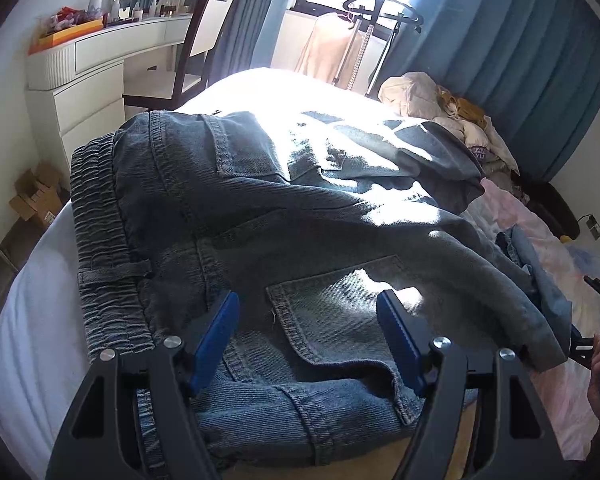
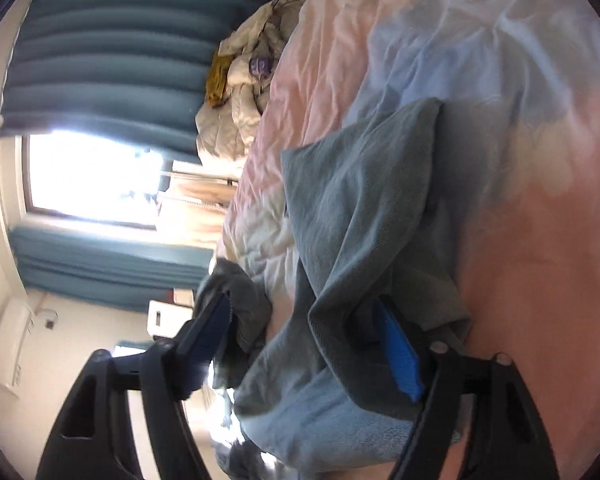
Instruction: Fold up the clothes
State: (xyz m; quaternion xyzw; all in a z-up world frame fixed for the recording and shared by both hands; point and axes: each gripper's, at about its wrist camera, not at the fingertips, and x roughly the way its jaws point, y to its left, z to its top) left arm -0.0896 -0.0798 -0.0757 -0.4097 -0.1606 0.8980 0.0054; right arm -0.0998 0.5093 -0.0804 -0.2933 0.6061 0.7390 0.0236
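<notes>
Denim fills the left wrist view: a pair of blue jeans (image 1: 284,216) is spread on a bed (image 1: 24,320), directly ahead of and beneath the left gripper (image 1: 308,340). The elastic waistband (image 1: 104,248) is seen to the left of the gripper's left finger, running roughly parallel to the fingers. From it the long axis of the garment is laid across the view, toward the right, where the legs (image 1: 440,184) are bunched and partly doubled over ahead of the right finger. A back pocket (image 1: 340,320) is framed between the two blue pads (image 1: 216,340), which are held wide apart with nothing clamped; whether they touch the cloth cannot be told. A heap of pale clothes (image 1: 440,108) is seen far ahead to the right, with blue curtains (image 1: 500,60) behind it, and a white dresser (image 1: 92,68) far ahead to the left.

In the right wrist view, which is rolled sideways and blurred, a fold of the jeans (image 2: 360,208) is seen between and ahead of the fingers of the right gripper (image 2: 304,336), lying on a pink and pale-blue sheet (image 2: 520,240). The fingers are spread well apart; denim is draped against the right pad (image 2: 396,348), and a darker bunch of cloth is seen beside the left pad, but no clamping is shown. The leg portion is pointed away from the gripper, up the frame.
</notes>
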